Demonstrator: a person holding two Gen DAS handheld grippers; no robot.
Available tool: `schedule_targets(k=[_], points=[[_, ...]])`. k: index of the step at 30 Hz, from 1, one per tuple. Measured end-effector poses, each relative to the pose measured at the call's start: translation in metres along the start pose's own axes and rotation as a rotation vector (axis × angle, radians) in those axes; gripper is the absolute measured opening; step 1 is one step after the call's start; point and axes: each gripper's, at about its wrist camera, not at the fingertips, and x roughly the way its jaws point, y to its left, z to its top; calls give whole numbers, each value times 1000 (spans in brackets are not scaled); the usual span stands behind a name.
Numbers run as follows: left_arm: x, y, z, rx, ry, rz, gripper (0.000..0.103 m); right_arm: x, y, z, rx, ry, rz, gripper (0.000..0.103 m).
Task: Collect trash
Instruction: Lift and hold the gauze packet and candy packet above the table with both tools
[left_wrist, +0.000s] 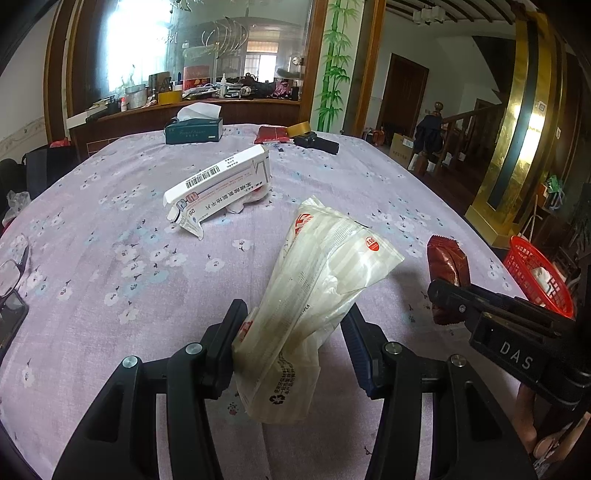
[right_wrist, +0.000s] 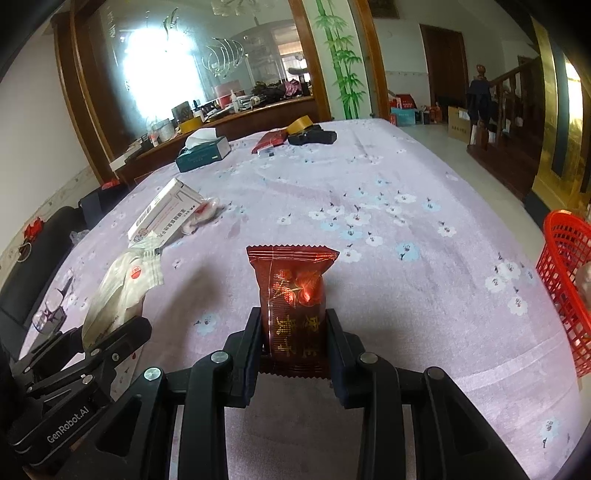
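Observation:
My left gripper (left_wrist: 293, 317) is shut on a crumpled clear plastic wrapper (left_wrist: 321, 273) with red labels, held above the tablecloth; it also shows in the right wrist view (right_wrist: 122, 288). My right gripper (right_wrist: 293, 325) is shut on a dark red snack packet (right_wrist: 293, 295), also seen in the left wrist view (left_wrist: 447, 269). A torn white medicine box (left_wrist: 221, 184) lies on the table ahead, with a crumpled blister pack beside it. A red plastic basket (right_wrist: 565, 288) stands past the table's right edge.
The table has a purple flowered cloth (right_wrist: 388, 229). At its far end are a green tissue box (left_wrist: 194, 129), a red pouch (left_wrist: 269, 133), a tape roll (left_wrist: 299, 129) and a black case (left_wrist: 317, 142). Glasses (left_wrist: 13, 273) lie at the left edge.

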Motion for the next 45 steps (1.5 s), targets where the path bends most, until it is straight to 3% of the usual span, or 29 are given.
schedule_targets(k=[23, 45], points=[[-10, -5, 3, 9, -15, -5, 51, -2, -3, 0, 30, 25, 21, 34], [-25, -11, 5, 13, -37, -21, 51, -42, -10, 10, 50, -35, 38, 34]])
